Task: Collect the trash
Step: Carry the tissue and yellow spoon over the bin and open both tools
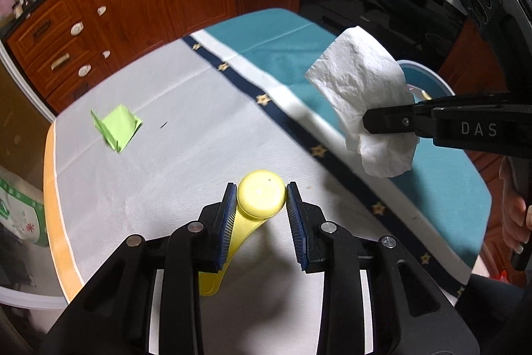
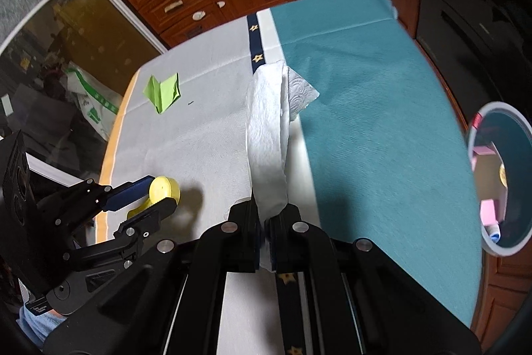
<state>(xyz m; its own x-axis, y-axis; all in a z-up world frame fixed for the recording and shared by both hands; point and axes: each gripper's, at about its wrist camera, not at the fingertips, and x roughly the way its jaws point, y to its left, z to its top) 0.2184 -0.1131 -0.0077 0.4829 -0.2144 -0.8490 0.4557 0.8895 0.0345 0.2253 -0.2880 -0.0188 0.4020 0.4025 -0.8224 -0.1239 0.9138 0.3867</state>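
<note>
My left gripper (image 1: 261,200) is shut on a yellow round cap with a curved yellow strip (image 1: 261,193), held just above the table; it also shows in the right wrist view (image 2: 163,188). My right gripper (image 2: 265,215) is shut on a white paper towel (image 2: 266,135) and holds it in the air; in the left wrist view the towel (image 1: 362,98) hangs from the right gripper (image 1: 369,122). A folded green paper (image 1: 116,127) lies on the grey cloth at the far left, also in the right wrist view (image 2: 163,92).
The table carries a grey and teal cloth with a navy starred stripe (image 1: 262,98). A white-rimmed bin (image 2: 498,175) with pink scraps inside stands off the table's right edge. Wooden cabinets (image 1: 133,5) stand behind. A white bag (image 2: 96,102) lies on the floor at left.
</note>
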